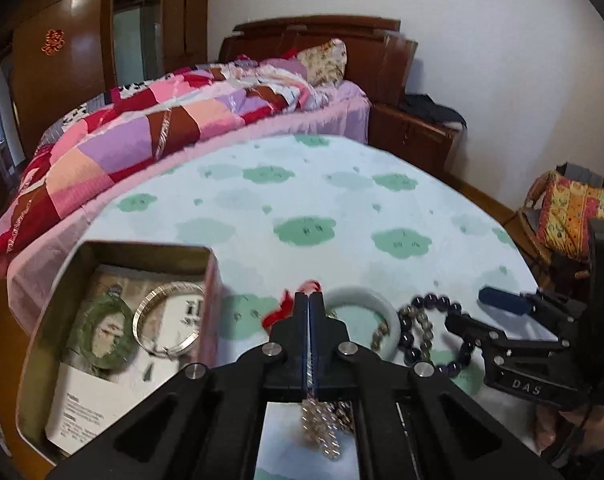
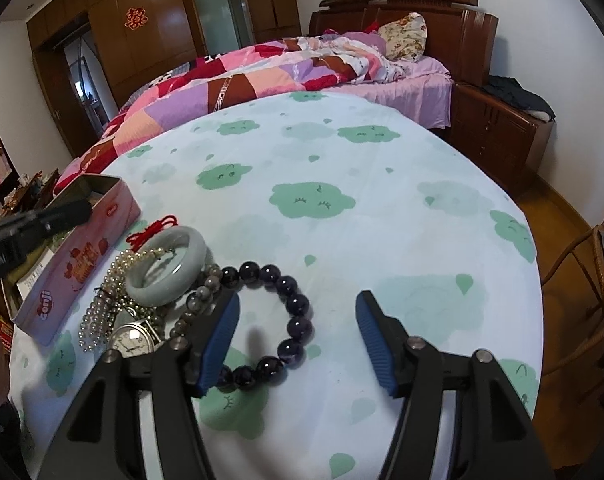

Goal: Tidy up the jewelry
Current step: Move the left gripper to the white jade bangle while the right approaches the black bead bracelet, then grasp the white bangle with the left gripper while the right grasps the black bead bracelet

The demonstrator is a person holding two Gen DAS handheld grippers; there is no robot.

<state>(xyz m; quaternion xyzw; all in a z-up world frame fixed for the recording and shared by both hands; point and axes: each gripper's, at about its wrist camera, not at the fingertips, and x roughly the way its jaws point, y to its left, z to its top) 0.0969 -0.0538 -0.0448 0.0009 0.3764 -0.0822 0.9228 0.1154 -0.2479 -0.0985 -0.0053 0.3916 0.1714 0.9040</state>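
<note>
Two grippers, one tin, one heap of jewelry on a table [image 2: 342, 152] covered in a cloth printed with green clouds.

Hidden or unclear: the watch [image 2: 131, 338] shows only its dial, its band lost under the right gripper's frame. Printing on the card lying in the tin [image 1: 205, 280] is blurred. The person shows only as fingers at the lower right edge of the left wrist view.

Left gripper [image 1: 309, 308]: jaws pressed together, pinching a strand of pale clear beads [image 1: 322, 428] that hangs below the pads toward 6 o'clock. A red cord [image 1: 279, 312] peeks out at 10 o'clock of the tips. The tin lies at 9 o'clock of this gripper, open, pink outside, holding a green ring-shaped pendant [image 1: 101, 336] and a silver bangle [image 1: 169, 320] that touch each other.

Right gripper [image 2: 297, 320]: jaws spread wide, nothing pinched. A dark purple bead bracelet [image 2: 297, 308] lies on the cloth between them, its near arc under the left pad.

Heap, at 10 o'clock of the right gripper: a pale green jade bangle [image 2: 169, 268], tilted over a pearl strand [image 2: 101, 312], and a grey bead bracelet [image 2: 193, 300] touching the purple one. The heap lies just beside the tin's long wall.
</note>
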